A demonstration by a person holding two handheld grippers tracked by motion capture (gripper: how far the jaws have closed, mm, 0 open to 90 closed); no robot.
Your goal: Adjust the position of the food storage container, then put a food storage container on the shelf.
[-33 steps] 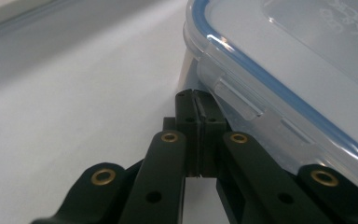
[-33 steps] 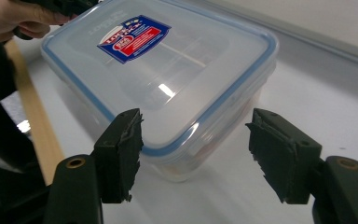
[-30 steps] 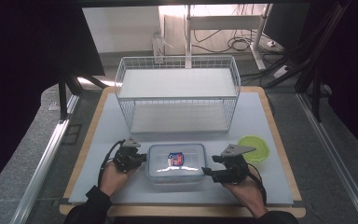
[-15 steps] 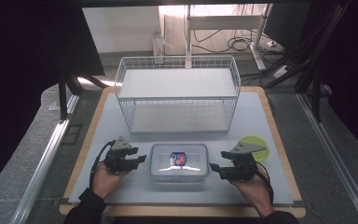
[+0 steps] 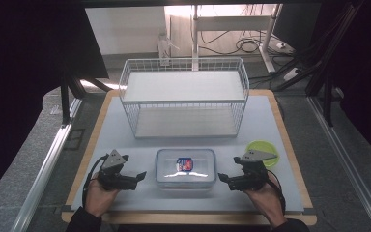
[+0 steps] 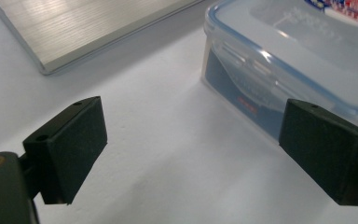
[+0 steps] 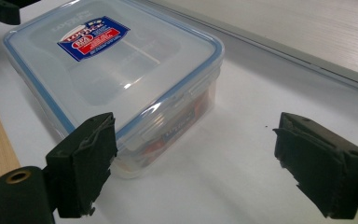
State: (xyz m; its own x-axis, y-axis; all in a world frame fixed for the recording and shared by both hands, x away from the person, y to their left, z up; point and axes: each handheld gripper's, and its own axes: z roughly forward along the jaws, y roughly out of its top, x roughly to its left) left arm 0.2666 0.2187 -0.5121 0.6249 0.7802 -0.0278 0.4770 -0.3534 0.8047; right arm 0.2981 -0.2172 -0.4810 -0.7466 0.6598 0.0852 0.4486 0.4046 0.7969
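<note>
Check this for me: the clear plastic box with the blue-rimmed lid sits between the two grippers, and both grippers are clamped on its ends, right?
Not quite. The clear plastic box does sit between them, but the left gripper and right gripper stand open and clear of its ends, as the high view shows.

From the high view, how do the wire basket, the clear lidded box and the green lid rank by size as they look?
Largest to smallest:
1. wire basket, by far the biggest
2. clear lidded box
3. green lid, partly hidden behind the right tongs, yet plainly smallest
</note>
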